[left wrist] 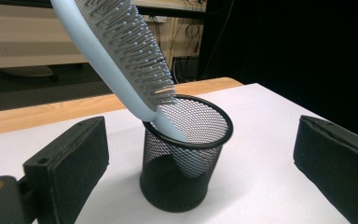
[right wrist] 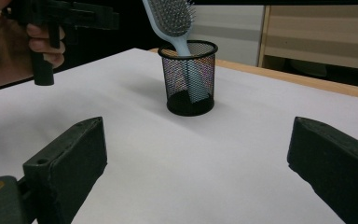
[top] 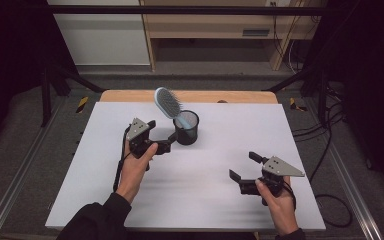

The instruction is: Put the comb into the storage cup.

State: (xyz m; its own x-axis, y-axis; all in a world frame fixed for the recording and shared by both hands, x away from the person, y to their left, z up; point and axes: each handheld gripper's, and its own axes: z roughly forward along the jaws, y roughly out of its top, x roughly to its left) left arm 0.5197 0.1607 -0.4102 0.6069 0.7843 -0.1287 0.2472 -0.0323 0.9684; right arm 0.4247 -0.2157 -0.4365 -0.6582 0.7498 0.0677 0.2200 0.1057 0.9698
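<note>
Black wire mesh forms the cup (top: 186, 128) that stands toward the far middle of the white worktop (top: 210, 200), and a pale blue hairbrush (top: 169, 102) sits in it handle-down, leaning out over the rim to the far left with its bristled head high above the cup. The left tongs (top: 172, 135) are spread wide and hold nothing — in the left gripper view the cup (left wrist: 182, 156) stands between the two pads, touching neither. The right tongs (top: 242, 166) hover over the near right of the worktop, well apart from the cup, also wide open and empty.

My worry is the balance: the brush (left wrist: 121, 51) is top-heavy and rests on one side of a light cup. If the left tongs close on the mesh off-centre, or nudge it on the way in, the cup could tip toward the lean and spill the brush. A pad catching the overhanging head would likely do the same, or lever the brush out
</note>
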